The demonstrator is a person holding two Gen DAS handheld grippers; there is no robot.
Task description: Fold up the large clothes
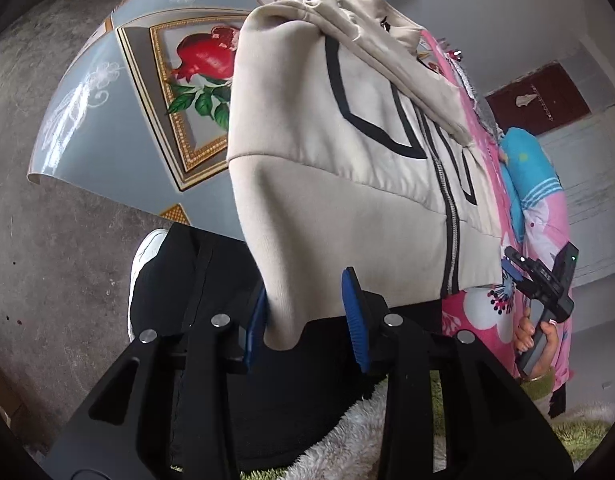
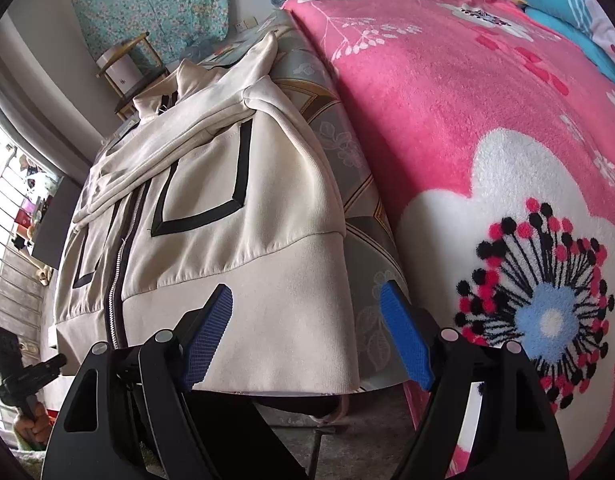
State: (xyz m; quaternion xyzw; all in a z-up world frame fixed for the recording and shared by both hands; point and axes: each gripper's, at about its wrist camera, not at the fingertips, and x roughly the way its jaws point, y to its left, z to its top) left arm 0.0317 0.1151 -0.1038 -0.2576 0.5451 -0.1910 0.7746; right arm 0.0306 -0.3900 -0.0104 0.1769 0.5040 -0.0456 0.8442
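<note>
Cream jacket (image 1: 347,128) spread on patterned worktop (image 1: 107,92), zip up, hem hanging over the near edge.
Left gripper (image 1: 305,316) at the hem's left corner, fingers (image 1: 353,320) parted around the drooping cloth, one pad touching it, not clamped. Right gripper (image 2: 307,336) at the hem's right corner, fingers (image 2: 405,336) wide apart, gripping nothing, cloth lying between them. Pink floral blanket (image 2: 487,120) just beside the worktop on the right.
</note>
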